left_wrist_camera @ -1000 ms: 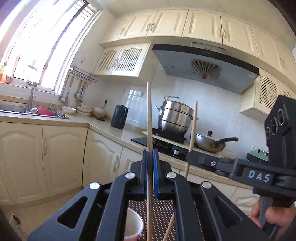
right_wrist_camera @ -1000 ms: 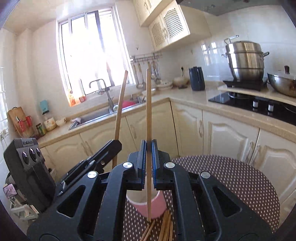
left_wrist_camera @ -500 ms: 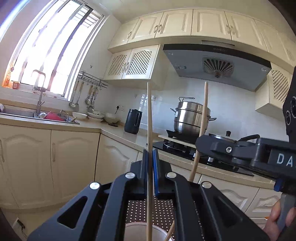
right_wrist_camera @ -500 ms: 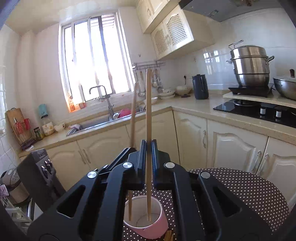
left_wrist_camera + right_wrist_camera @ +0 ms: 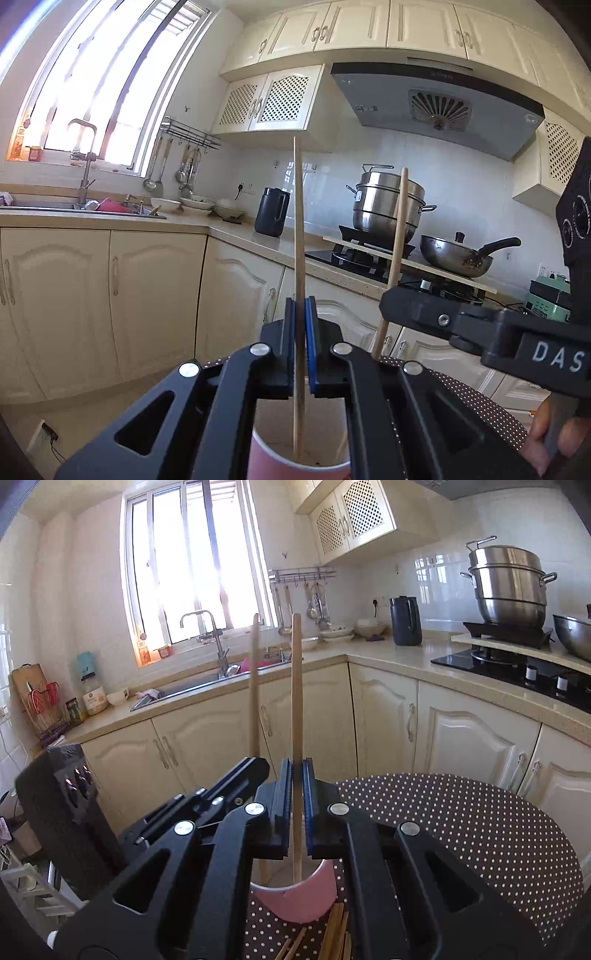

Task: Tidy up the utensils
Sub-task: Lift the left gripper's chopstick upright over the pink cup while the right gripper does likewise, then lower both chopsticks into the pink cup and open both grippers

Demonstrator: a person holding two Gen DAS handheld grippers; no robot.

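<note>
Chopsticks stand upright over a pink cup [image 5: 295,897] on the polka-dot worktop [image 5: 480,842]; the left hand-held gripper [image 5: 300,325] is clamped narrow on one chopstick [image 5: 298,229], whose lower tip reaches down inside the cup's mouth; the right hand-held gripper [image 5: 296,786] pinches a second chopstick [image 5: 296,686] the same way, its lower end also dipping inside the cup; in the right wrist view the two sticks stand side by side, close but apart; more loose chopsticks [image 5: 332,934] lie on the cloth just in front of the cup; a person's fingers [image 5: 554,439] show at the right edge of the left wrist view.
</note>
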